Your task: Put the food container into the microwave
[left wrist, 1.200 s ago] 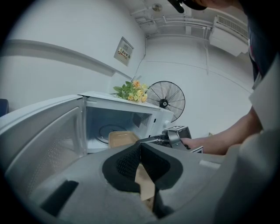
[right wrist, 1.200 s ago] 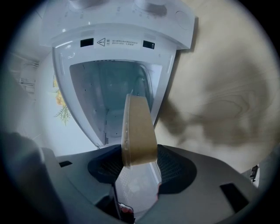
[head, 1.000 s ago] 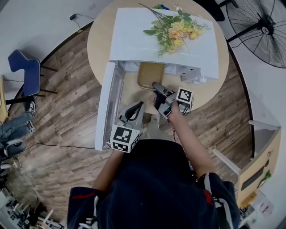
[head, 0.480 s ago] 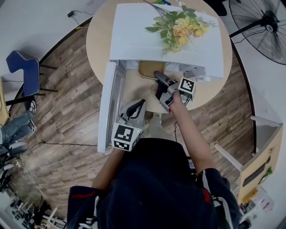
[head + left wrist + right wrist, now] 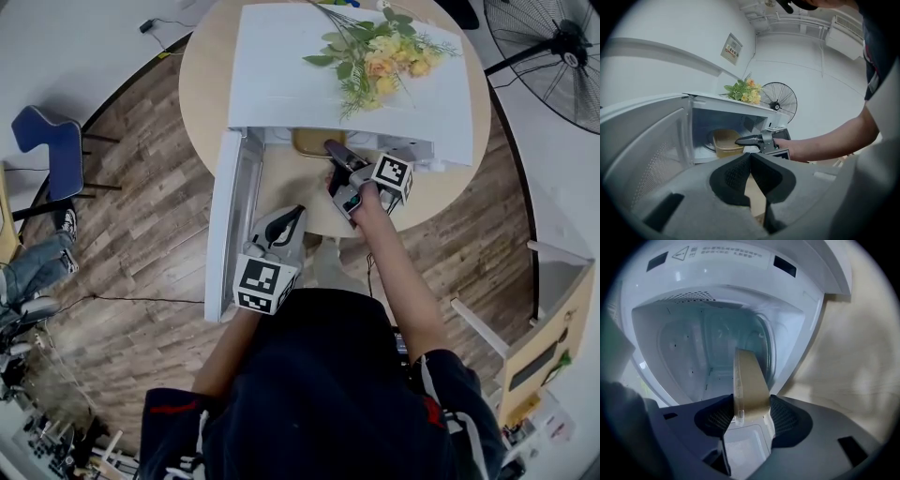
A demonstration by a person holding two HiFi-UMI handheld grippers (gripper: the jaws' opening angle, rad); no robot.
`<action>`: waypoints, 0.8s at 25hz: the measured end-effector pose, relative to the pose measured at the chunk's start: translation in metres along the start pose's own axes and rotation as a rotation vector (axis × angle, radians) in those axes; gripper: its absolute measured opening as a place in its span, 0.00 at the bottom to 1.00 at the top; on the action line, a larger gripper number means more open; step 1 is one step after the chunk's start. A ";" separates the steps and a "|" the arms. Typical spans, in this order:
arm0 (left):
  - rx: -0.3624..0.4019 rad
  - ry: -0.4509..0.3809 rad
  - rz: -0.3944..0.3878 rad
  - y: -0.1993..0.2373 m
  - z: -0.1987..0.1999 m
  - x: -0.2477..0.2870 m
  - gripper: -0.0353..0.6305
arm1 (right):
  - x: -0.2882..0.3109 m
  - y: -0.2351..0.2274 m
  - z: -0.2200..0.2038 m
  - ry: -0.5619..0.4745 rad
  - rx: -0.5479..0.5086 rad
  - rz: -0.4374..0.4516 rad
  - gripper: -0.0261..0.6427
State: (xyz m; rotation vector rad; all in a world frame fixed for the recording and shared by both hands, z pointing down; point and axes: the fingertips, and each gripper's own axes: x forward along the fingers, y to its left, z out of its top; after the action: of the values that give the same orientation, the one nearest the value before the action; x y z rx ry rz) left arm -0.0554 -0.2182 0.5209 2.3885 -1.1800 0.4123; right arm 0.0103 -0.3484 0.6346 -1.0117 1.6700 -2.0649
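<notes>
Tan plastic food container [image 5: 749, 380], pinched by its thin rim in the right gripper [image 5: 336, 150], pads clenched on the wall from both sides. Already carried through the mouth of the white microwave [image 5: 281, 75]. From the head view, only a sliver of tan showing under the oven's top edge. From the left gripper view, well inside the lit cavity, with the right gripper's tips reaching in after it. No telling whether resting on the cavity floor or hanging just above it.

Left gripper [image 5: 750, 161] idle: pads pressed together on nothing, held low in front of the open door [image 5: 225, 225], well apart from the container.

Judged from this, most of the job done: door swung wide, container brought off the table [image 5: 206, 84] and into the oven. Probably left to do: settling it on the floor of the cavity if not yet down, letting go of the rim, drawing the right gripper back out clear of the opening. Shutting the door perhaps after that, though not asked for by the task.

Against a second ago: far more of the container then visible in front of the opening, now nearly all hidden beneath the roof. Right gripper pushed forward with it, up close to the oven's front edge. Left gripper and door in much the same place as before. Flowers [image 5: 375, 61] on top undisturbed.
</notes>
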 end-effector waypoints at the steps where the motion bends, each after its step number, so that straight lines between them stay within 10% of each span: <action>1: -0.001 0.001 0.000 0.000 0.000 0.000 0.08 | 0.000 0.000 0.001 -0.001 -0.001 0.000 0.37; 13: 0.000 0.001 0.005 0.003 0.005 0.009 0.08 | -0.007 -0.002 -0.001 0.030 -0.015 0.015 0.46; 20: 0.005 -0.013 0.006 0.002 0.012 0.011 0.08 | -0.029 0.001 -0.024 0.081 -0.196 -0.030 0.45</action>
State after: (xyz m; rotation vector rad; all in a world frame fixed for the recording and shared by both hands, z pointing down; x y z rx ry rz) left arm -0.0495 -0.2327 0.5157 2.3966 -1.1931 0.4026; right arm 0.0140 -0.3129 0.6226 -1.0304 1.9409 -2.0160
